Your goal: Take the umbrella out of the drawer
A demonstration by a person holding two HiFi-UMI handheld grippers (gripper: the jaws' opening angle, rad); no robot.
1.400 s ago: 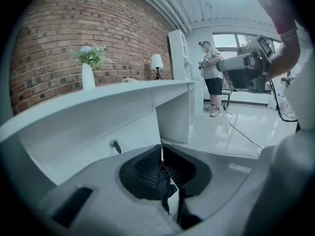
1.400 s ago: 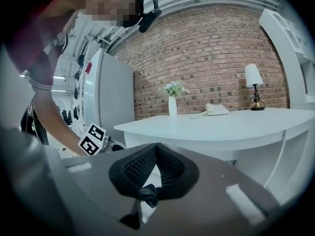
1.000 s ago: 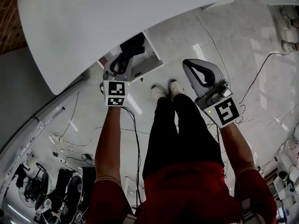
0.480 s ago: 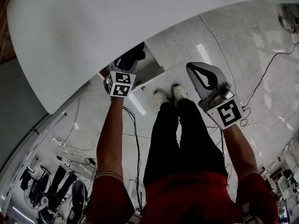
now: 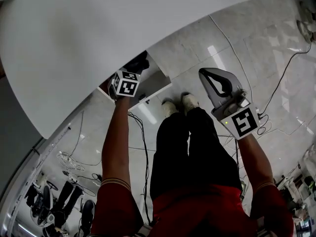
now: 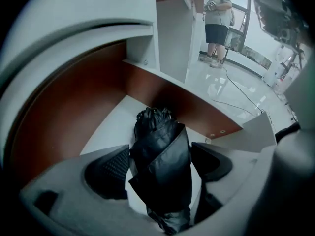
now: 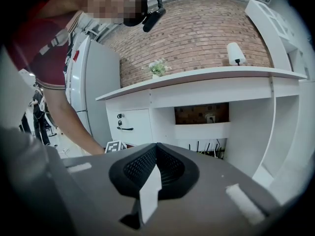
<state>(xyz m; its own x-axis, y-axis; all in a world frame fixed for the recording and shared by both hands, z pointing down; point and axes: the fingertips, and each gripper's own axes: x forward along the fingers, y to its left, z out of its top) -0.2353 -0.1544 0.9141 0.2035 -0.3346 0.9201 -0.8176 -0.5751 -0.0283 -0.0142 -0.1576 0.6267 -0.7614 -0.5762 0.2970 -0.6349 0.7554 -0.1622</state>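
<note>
A folded black umbrella lies in the open drawer, which has a white floor and brown walls. My left gripper points steeply down into the drawer with its jaws opening. The umbrella sits between the black pads, and the right pad stands off it. In the head view the left gripper reaches into the drawer under the desk edge, with its marker cube towards me. My right gripper hangs over the floor to the right, shut with nothing in it; its jaws meet in the right gripper view.
A wide white desk top overhangs the drawer. My legs and shoes stand between the grippers. Cables trail over the tiled floor. Another person stands far off. A white cabinet and brick wall face the right gripper.
My left gripper has gone down into the drawer and tipped steeper, its cube now under the desk edge. The right gripper has sunk a little.
</note>
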